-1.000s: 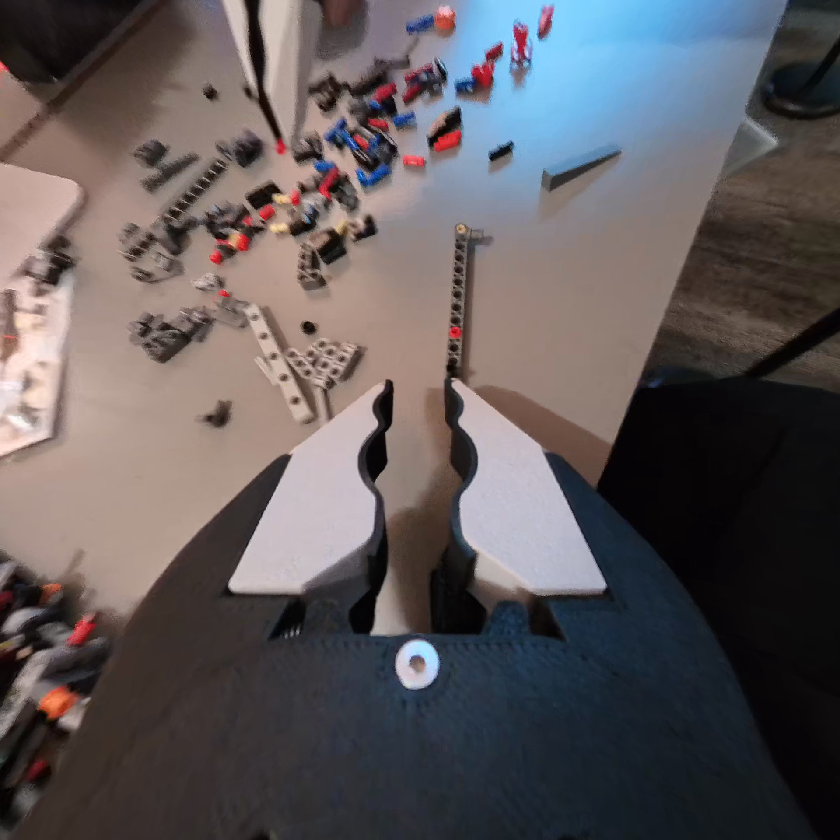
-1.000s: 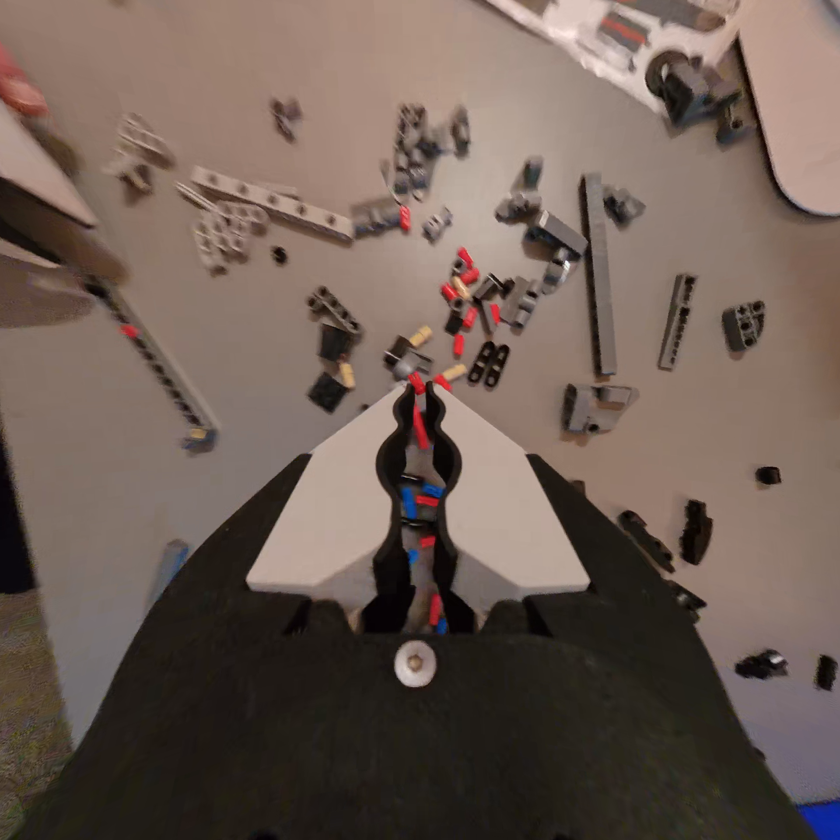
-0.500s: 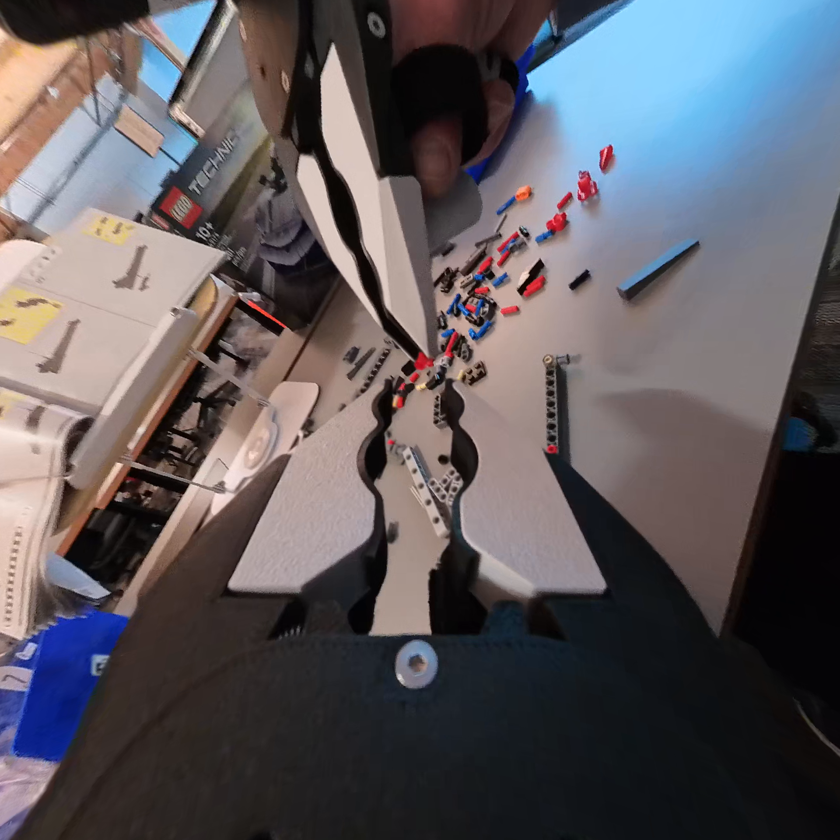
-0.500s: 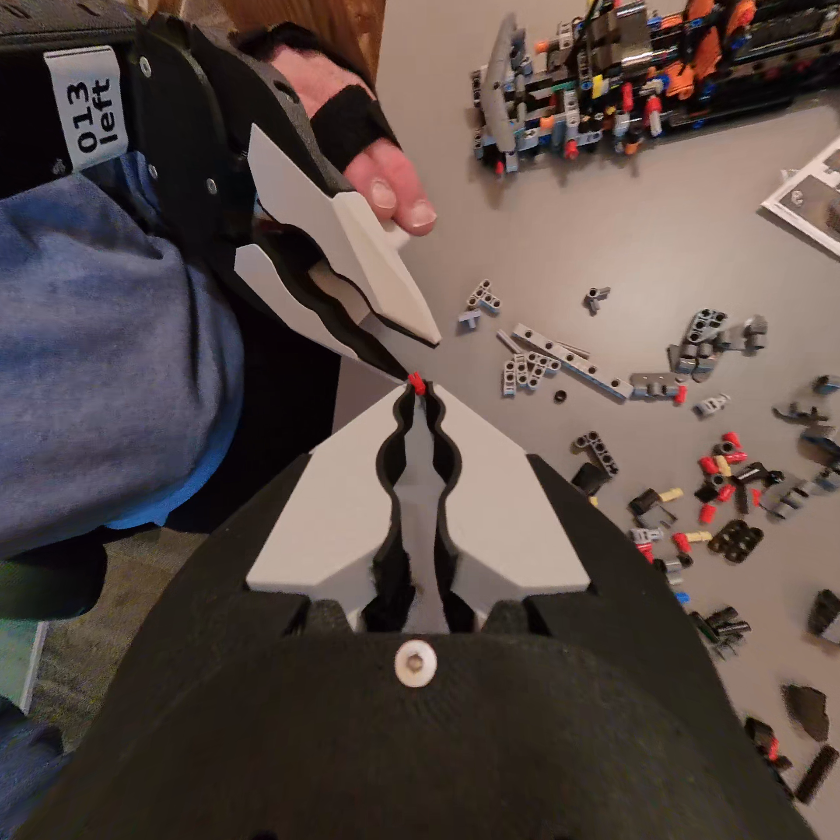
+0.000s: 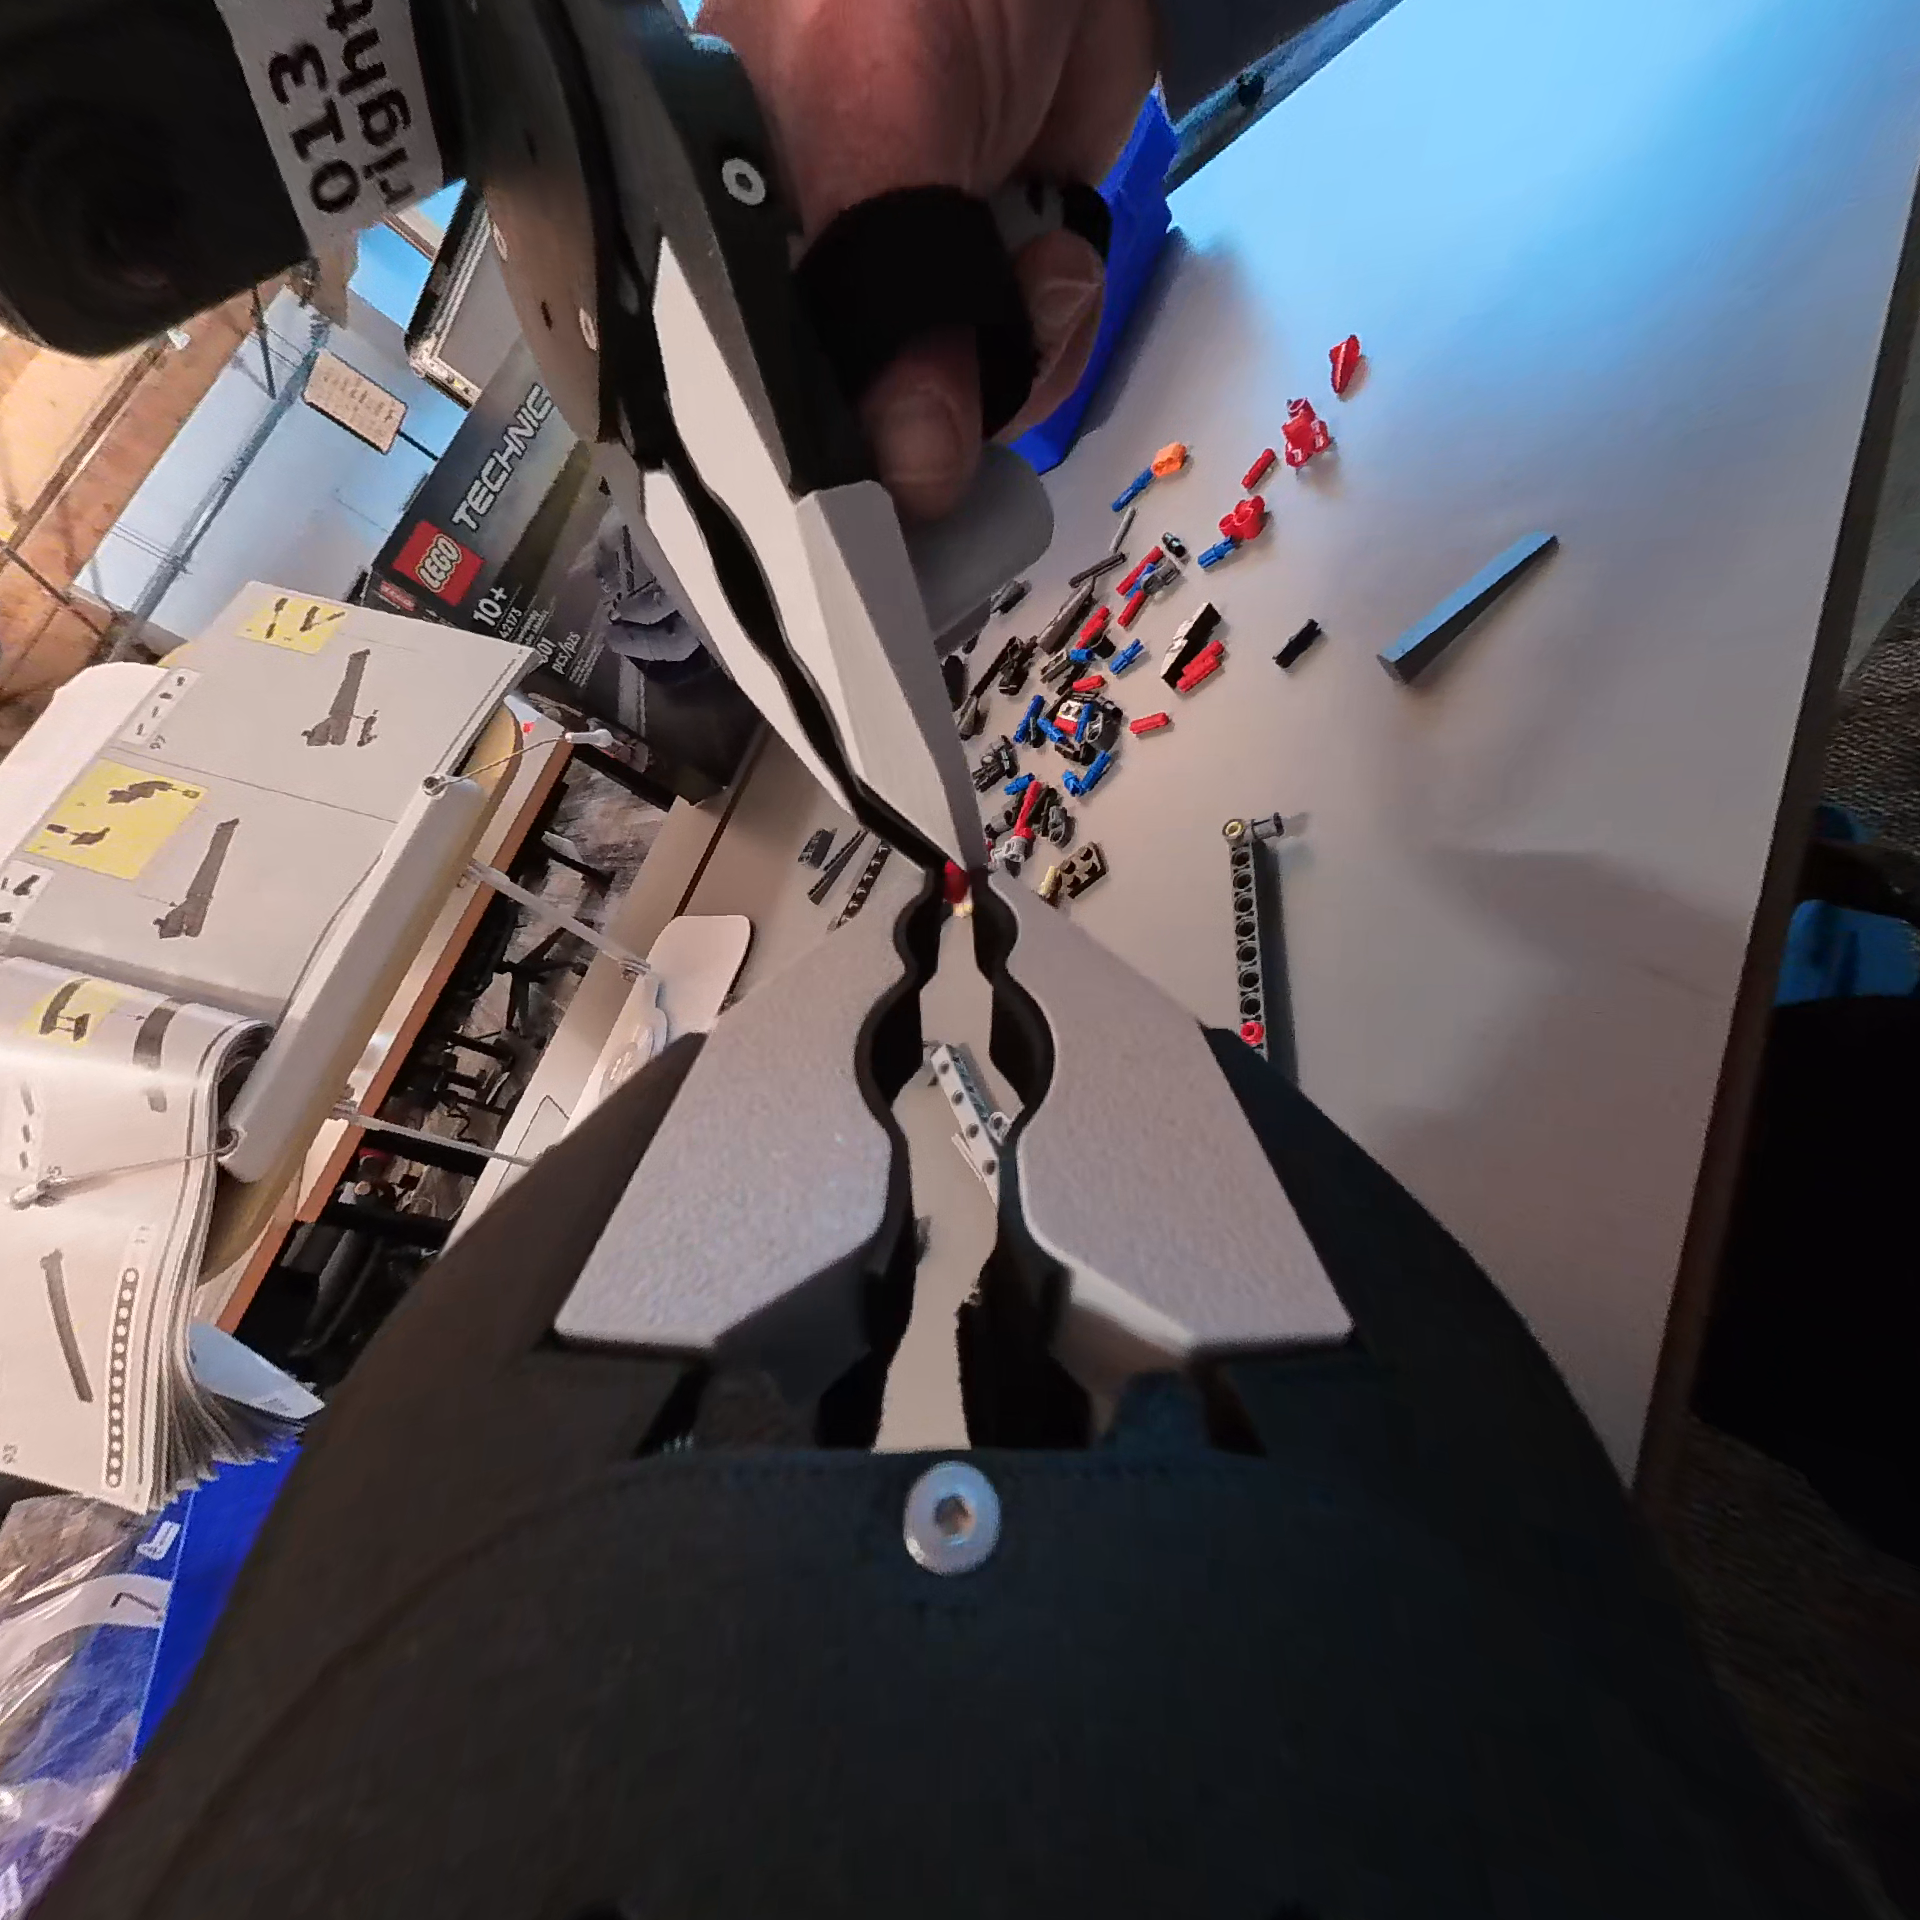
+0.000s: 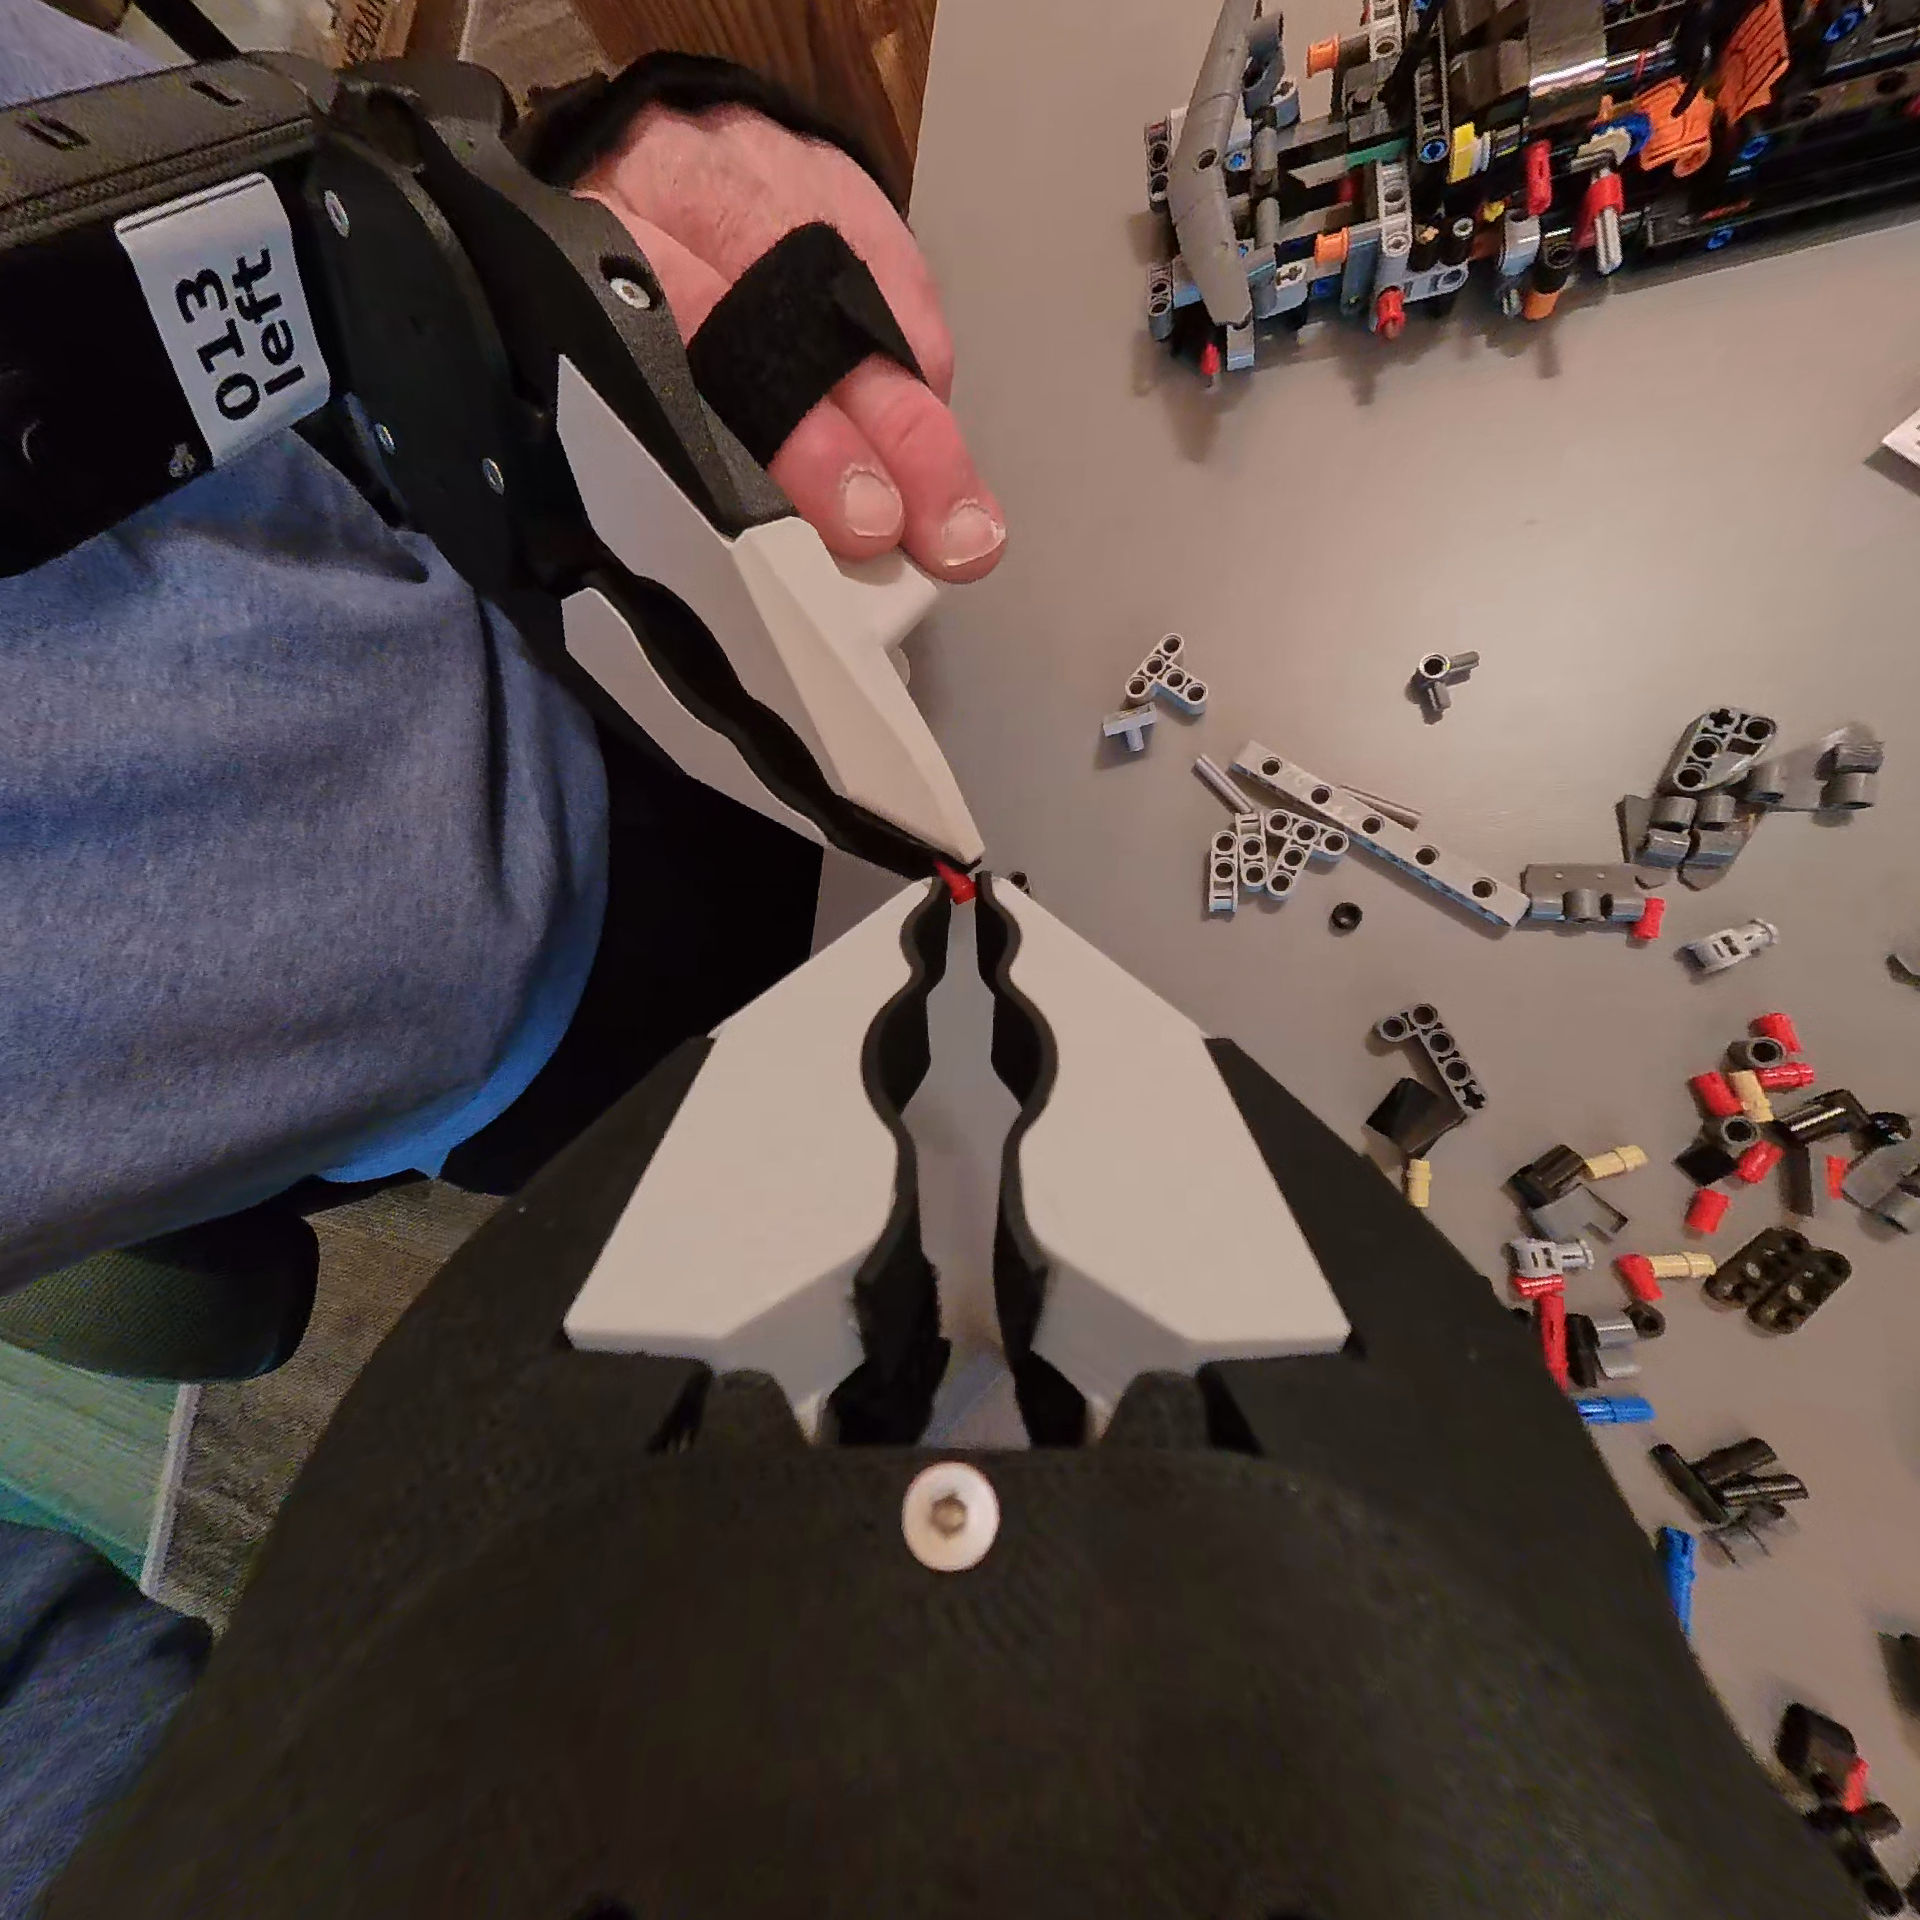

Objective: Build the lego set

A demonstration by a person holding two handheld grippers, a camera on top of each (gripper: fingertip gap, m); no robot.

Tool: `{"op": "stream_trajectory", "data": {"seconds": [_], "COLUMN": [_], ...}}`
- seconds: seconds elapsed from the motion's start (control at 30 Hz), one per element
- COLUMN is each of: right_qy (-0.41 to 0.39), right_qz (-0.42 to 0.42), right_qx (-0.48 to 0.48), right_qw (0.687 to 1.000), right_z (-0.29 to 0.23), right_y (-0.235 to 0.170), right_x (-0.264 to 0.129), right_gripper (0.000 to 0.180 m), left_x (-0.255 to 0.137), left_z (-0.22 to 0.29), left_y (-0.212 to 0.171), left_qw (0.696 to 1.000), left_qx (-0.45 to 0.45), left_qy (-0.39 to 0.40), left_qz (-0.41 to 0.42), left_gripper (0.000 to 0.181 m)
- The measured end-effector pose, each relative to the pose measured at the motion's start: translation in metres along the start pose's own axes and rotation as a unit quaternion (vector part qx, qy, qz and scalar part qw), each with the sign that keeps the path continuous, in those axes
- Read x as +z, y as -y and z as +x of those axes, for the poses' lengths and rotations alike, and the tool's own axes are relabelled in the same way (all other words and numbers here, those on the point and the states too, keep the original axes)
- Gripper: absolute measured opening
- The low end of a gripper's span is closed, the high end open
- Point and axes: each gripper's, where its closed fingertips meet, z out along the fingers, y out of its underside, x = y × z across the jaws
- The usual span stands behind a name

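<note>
A small red pin is held in the air between both grippers, which meet tip to tip above the grey table. My right gripper is shut on the pin. My left gripper has its tips closed around the same red pin. The left gripper also shows in the right wrist view, coming in from the upper left. The right gripper also shows in the left wrist view, coming down from above. A person's hand is on each gripper.
A partly built model lies at the far side of the table. Several loose grey, black, red and blue pieces are scattered to the right. A long dark beam and a dark wedge piece lie near the table edge. An open instruction booklet stands at the left. The tips of both grippers are at nearly the same place.
Both grippers lifted off the table and turned toward each other. The left gripper's tips, open before, have closed in on the red pin that the right gripper holds.
</note>
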Motion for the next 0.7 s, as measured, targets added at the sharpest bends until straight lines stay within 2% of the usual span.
{"op": "stream_trajectory", "data": {"seconds": [0.23, 0.3, 0.37, 0.43, 0.57, 0.7], "right_qy": [0.015, 0.016, 0.012, 0.004, -0.04, -0.093], "right_qz": [0.03, 0.058, 0.097, 0.137, 0.204, 0.203], "right_qx": [0.014, 0.02, 0.023, 0.011, -0.052, -0.115], "right_qw": [0.999, 0.998, 0.995, 0.99, 0.977, 0.968], "right_z": [-0.002, -0.002, -0.001, -0.004, -0.014, -0.024], "right_y": [0.005, 0.012, 0.021, 0.03, 0.046, 0.048], "right_x": [-0.003, -0.008, -0.015, -0.025, -0.042, -0.044], "right_gripper": [0.002, 0.002, 0.01, 0.009, 0.005, 0.007], "left_x": [-0.002, -0.005, -0.009, -0.014, -0.024, -0.034], "left_z": [-0.004, -0.011, -0.019, -0.027, -0.04, -0.049], "left_y": [0.003, 0.006, 0.012, 0.018, 0.034, 0.046], "left_qw": [1.0, 0.999, 0.996, 0.99, 0.957, 0.91], "left_qx": [-0.015, -0.036, -0.072, -0.108, -0.237, -0.334], "left_qy": [0.008, 0.021, 0.024, 0.023, -0.023, -0.087], "left_qz": [0.015, 0.028, 0.056, 0.084, 0.163, 0.229], "left_gripper": [0.002, 0.002, 0.002, 0.002, 0.002, 0.002]}}
